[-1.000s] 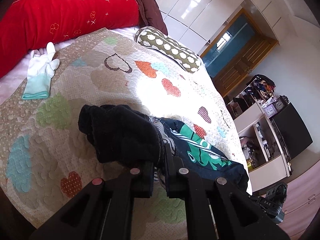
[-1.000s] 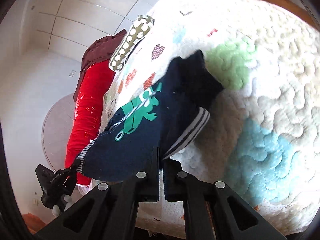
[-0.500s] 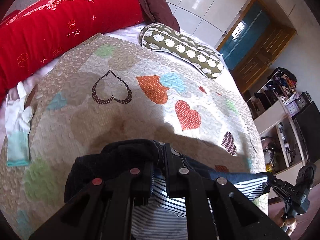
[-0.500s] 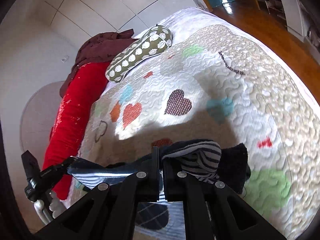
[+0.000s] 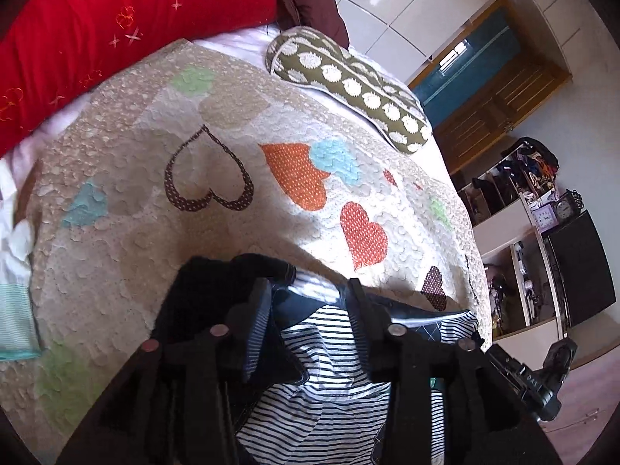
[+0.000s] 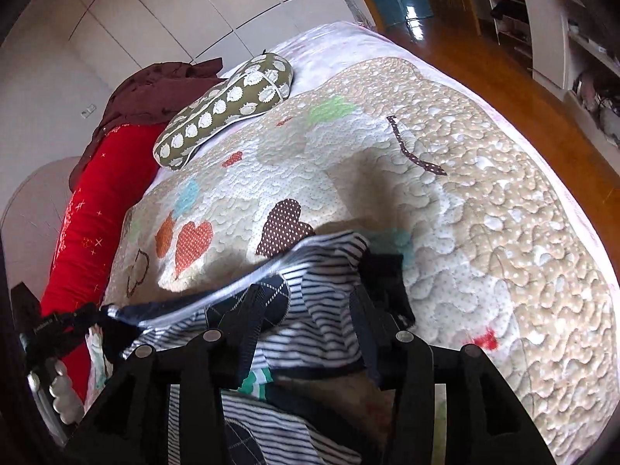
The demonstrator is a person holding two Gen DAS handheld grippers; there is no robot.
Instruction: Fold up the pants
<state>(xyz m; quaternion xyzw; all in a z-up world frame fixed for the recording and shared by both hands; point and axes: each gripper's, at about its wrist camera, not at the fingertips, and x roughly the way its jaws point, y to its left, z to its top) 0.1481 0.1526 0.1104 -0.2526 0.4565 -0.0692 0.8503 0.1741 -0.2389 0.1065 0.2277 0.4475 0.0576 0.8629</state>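
The pants [image 5: 329,333] are navy with a black-and-white striped lining and a black cuff [image 5: 217,283]. They lie bunched on the heart-patterned quilt [image 5: 232,124] just under both grippers. My left gripper [image 5: 310,302] has its jaws opening, with striped fabric lying loose between the fingers and no pad pressing on it. In the right wrist view the pants [image 6: 329,271] show the same striped edge. The right gripper [image 6: 310,304] is also opening over that fabric. Each gripper is seen at the edge of the other's view [image 5: 534,379] [image 6: 50,329].
A red bolster [image 5: 116,19] and a brown cloth lie at the bed's far side, with an olive dotted pillow [image 5: 348,85] beside them. A white and mint glove [image 5: 15,310] rests at the quilt's left edge. Shelves [image 5: 542,232] and wooden floor [image 6: 523,77] border the bed.
Both grippers carried the pants' edge forward across the quilt, turning the striped lining up. Their jaws, shut on the fabric before, now stand apart.
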